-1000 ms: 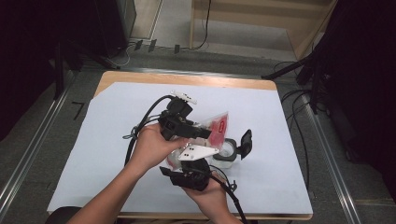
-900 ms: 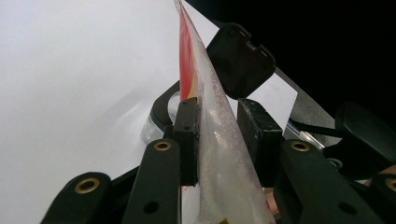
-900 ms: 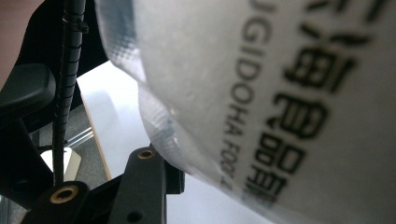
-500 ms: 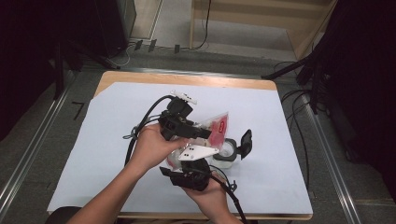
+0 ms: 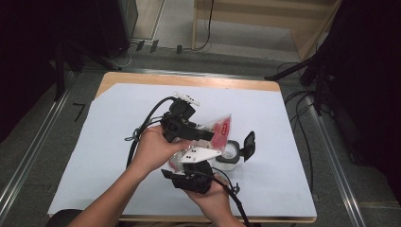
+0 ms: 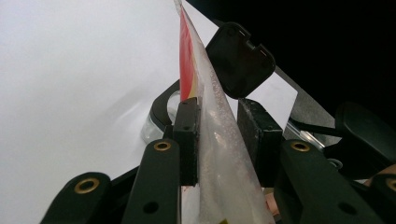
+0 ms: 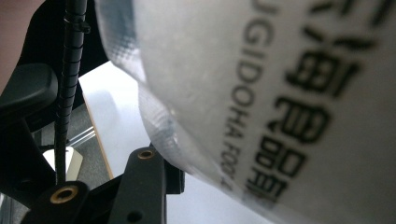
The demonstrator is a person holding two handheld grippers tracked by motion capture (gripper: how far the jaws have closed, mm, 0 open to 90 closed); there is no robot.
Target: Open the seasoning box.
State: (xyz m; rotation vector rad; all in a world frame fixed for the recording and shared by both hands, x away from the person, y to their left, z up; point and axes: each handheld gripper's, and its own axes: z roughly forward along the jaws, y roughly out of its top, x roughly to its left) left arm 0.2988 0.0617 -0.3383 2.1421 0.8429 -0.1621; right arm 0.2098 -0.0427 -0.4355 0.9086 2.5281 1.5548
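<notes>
A clear plastic pouch [image 5: 218, 130] with a red label is held up over the table's middle. My left gripper [image 5: 207, 135] reaches in from the left. In the left gripper view its two pads [image 6: 187, 135] are shut on the pouch [image 6: 212, 154] from both sides. My right gripper [image 5: 198, 163], with a grey plate on top, comes up from below. In the right gripper view the pouch [image 7: 261, 93], printed in black, lies close against one black finger [image 7: 144, 182]; the other finger is hidden behind it. Below the pouch stands a clear round container [image 5: 230, 154] with its black lid [image 5: 248, 143] flipped open.
A white sheet [image 5: 113, 123] covers the wooden table [image 5: 189, 79]. Cables trail from both grippers across the sheet near the hands. Dark floor, metal rails and more cables surround the table. The open container [image 6: 159, 116] and its lid [image 6: 240, 58] sit just beyond the left jaws.
</notes>
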